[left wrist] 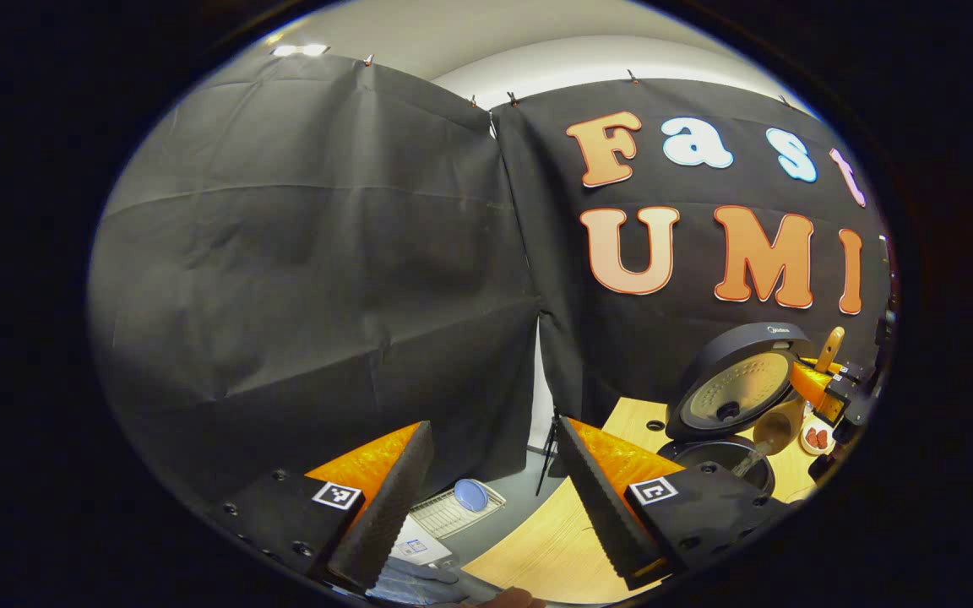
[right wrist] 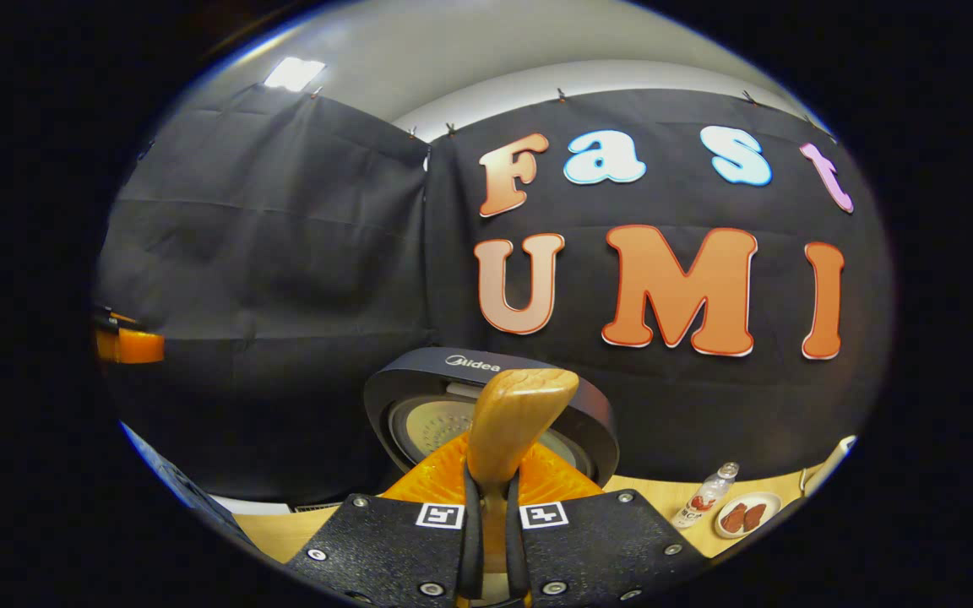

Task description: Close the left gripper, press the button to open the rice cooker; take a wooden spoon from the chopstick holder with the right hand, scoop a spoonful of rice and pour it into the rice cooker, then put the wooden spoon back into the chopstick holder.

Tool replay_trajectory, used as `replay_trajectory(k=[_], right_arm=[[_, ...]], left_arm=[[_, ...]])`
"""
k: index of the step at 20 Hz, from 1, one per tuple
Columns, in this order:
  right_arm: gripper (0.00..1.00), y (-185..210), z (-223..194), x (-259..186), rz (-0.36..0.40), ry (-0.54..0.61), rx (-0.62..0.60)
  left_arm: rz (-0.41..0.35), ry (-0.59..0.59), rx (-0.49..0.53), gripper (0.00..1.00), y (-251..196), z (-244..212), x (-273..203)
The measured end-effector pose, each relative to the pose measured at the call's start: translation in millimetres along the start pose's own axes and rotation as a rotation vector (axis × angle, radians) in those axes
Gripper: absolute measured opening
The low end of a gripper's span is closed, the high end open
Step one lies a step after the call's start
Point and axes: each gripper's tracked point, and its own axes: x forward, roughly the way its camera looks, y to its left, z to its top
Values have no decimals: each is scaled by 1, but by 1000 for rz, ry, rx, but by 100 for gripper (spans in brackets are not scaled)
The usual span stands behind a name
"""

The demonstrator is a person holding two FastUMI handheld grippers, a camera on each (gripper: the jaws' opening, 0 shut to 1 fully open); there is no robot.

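Observation:
The black rice cooker (left wrist: pixel 727 460) stands open on the wooden table, its lid (left wrist: pixel 736 393) raised. Over the pot, my right gripper (left wrist: pixel 828 393) holds the wooden spoon (left wrist: pixel 778 426) with the bowl tilted down, and rice seems to trickle from it into the pot. In the right gripper view, my right gripper (right wrist: pixel 491 523) is shut on the spoon handle (right wrist: pixel 520 414), which sticks up in front of the cooker lid (right wrist: pixel 419 397). My left gripper (left wrist: pixel 495 498) is open, well left of the cooker and facing the booth wall, with nothing between its fingers.
A small bottle (right wrist: pixel 706 494) and a little plate of red pieces (right wrist: pixel 744 515) sit on the table (left wrist: pixel 537 540) right of the cooker. Below the table's left edge are a wire rack with a blue disc (left wrist: pixel 461 505) and a thin black stand (left wrist: pixel 550 447).

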Motion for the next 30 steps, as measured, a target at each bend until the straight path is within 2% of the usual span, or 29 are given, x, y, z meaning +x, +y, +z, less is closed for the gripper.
replay_trajectory(k=[4,6,9,13,15,16,17,22,25,30], right_arm=[[10,7,19,-8,54,-65,-106],[10,8,26,-15,80,-88,-92],[10,-15,39,-33,79,-94,36],[10,-82,47,-63,35,-80,288],[10,-120,44,-84,-13,-69,346],[14,-139,39,-96,-43,-55,363],[10,-158,31,-109,-77,-45,373],[10,-248,-20,-175,-271,41,340],[10,-290,-53,-216,-379,98,356],[10,-347,-97,-270,-533,184,337]], left_arm=[[-18,0,9,99,-13,5,-2],[-13,-16,15,99,-22,14,-6],[-14,-34,0,99,-42,20,-20],[-39,-32,0,99,-75,22,-29],[-58,-28,-4,99,-94,27,-29],[-84,-18,-17,99,-107,26,-31],[-100,-21,-26,99,-117,30,-33],[-123,-67,-3,100,-135,59,-36],[-136,-81,14,100,-150,65,-41],[-210,-64,-14,100,-192,64,-42]])
